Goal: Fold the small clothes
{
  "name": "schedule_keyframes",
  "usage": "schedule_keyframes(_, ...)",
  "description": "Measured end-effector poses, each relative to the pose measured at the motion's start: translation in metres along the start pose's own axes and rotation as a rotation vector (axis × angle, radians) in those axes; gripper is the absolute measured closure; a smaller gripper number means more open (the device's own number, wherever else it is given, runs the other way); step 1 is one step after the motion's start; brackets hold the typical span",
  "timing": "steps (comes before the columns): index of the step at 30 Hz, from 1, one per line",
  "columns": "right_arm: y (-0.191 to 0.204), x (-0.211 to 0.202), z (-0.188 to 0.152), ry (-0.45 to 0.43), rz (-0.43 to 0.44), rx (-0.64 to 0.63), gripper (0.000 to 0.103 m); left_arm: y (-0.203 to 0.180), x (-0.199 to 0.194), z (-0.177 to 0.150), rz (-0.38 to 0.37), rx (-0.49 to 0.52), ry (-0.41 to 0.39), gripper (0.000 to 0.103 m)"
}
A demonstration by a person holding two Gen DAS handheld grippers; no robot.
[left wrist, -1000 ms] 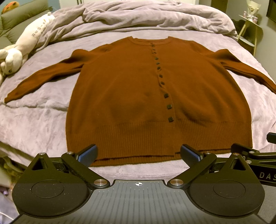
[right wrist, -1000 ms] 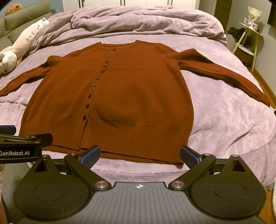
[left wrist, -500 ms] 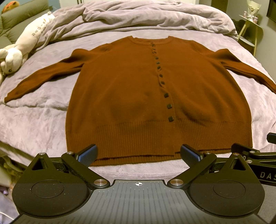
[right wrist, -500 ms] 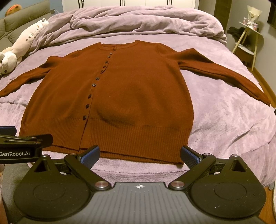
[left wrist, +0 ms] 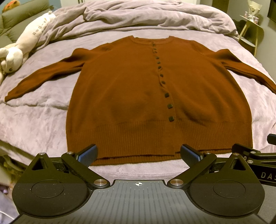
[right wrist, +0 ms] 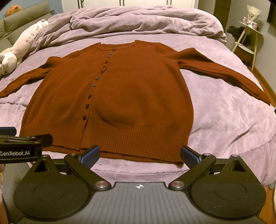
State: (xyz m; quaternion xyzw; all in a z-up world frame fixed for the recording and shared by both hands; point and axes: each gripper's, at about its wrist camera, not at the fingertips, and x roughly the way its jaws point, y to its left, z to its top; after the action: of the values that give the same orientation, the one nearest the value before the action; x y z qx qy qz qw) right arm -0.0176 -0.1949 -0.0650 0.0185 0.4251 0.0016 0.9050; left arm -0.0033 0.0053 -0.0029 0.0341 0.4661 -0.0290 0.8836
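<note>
Plush toy (left wrist: 22, 46) lay at the bed's (left wrist: 34, 117) far left edge, beside the rumpled duvet (left wrist: 155, 15). Centre, the rust-brown cardigan (left wrist: 131, 96) was spread flat and buttoned, sleeves out to both sides. The left tool (left wrist: 138, 153) hung released just short of the hem, touching nothing; the right tool (right wrist: 140, 154) was likewise spread wide and empty.

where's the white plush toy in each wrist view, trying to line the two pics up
Left wrist: the white plush toy lies at the far left edge, beside the cardigan's outstretched sleeve.
Right wrist: the plush toy again lies at the far left edge, upper corner, on the bed.
Shared landmark: the cardigan's column of dark buttons, right of centre in the left view, left of centre in the right.
</note>
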Motion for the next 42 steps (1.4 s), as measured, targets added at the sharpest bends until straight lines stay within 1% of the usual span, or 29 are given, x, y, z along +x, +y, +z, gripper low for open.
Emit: schedule_keyframes(42, -0.0024, 0.0016, 0.0022, 0.003, 0.013, 0.018, 0.004, 0.0028, 0.0017, -0.0035, -0.002, -0.005, 0.006, 0.0)
